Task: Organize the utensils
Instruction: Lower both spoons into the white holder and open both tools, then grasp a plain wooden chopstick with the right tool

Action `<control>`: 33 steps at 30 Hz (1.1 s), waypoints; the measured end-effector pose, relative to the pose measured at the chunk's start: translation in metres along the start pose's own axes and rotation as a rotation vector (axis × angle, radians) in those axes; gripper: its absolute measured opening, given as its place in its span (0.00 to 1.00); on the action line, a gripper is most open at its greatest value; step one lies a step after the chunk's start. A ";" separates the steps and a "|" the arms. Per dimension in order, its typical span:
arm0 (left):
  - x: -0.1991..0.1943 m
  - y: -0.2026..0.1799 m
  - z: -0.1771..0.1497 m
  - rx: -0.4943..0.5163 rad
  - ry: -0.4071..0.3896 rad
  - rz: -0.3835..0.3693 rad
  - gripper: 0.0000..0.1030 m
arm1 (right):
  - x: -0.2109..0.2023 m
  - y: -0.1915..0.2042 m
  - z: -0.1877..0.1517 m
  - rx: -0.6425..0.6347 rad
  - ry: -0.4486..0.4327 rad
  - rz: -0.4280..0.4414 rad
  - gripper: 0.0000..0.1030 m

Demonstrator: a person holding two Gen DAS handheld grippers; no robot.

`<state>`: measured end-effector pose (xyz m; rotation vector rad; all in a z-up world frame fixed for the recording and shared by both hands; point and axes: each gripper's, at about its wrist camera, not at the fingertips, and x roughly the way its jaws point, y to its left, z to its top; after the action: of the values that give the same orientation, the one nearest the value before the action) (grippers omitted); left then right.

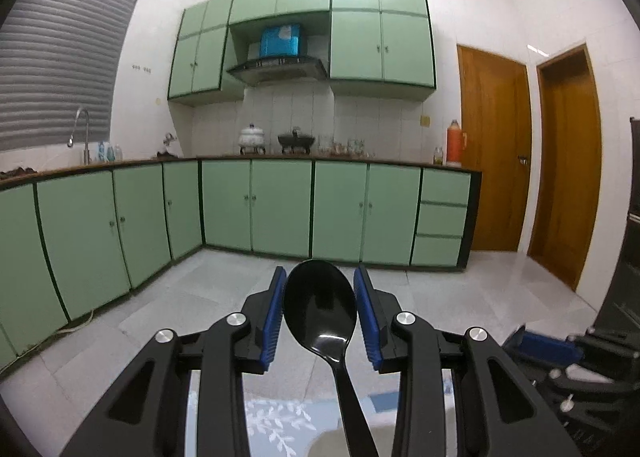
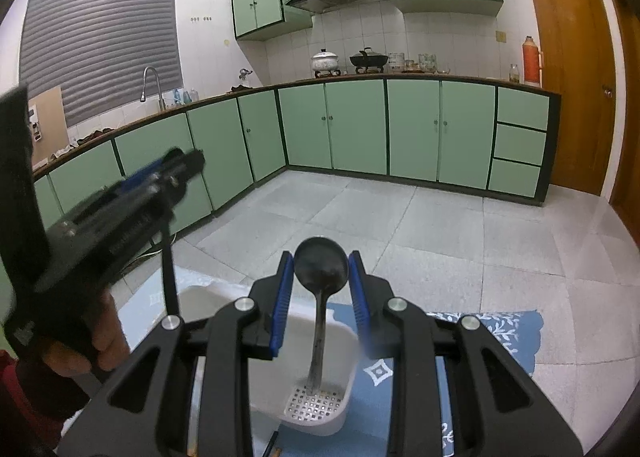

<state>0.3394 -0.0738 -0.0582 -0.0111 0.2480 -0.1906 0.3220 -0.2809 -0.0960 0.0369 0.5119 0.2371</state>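
In the left wrist view, a black plastic spoon (image 1: 320, 305) stands upright with its bowl between the blue pads of my left gripper (image 1: 320, 277), which closes on its sides. In the right wrist view, a dark metal spoon (image 2: 321, 269) stands upright in a white utensil holder (image 2: 344, 341), its handle tip on the perforated bottom. My right gripper (image 2: 321, 261) grips its bowl between the blue pads. The left gripper also shows in the right wrist view (image 2: 120, 193), with the black spoon's handle (image 2: 169, 269) reaching down into the holder's far compartment.
The holder sits on a blue patterned cloth (image 2: 500, 337) on a table. Green kitchen cabinets (image 2: 360, 125), a counter with pots and a sink, and wooden doors (image 2: 568, 69) lie beyond over a grey tiled floor. The right gripper shows in the left view (image 1: 560, 353).
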 end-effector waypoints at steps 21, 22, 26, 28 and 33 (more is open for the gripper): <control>-0.098 0.019 -0.042 -0.053 0.221 0.003 0.61 | -0.085 0.012 -0.055 0.050 -0.001 -0.042 0.64; -0.109 0.020 -0.051 -0.055 0.242 0.005 0.61 | -0.094 0.014 -0.066 0.057 0.014 -0.049 0.64; -0.150 0.022 -0.091 -0.065 0.325 0.032 0.61 | -0.124 0.025 -0.106 0.050 0.062 -0.083 0.64; -0.171 0.022 -0.114 -0.055 0.368 0.051 0.61 | -0.138 0.032 -0.127 0.071 0.093 -0.077 0.64; -0.204 0.022 -0.153 -0.062 0.456 0.084 0.61 | -0.162 0.049 -0.168 0.094 0.133 -0.103 0.63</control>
<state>0.1117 -0.0120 -0.1574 -0.0186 0.7078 -0.0997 0.0924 -0.2753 -0.1598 0.0861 0.6551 0.1154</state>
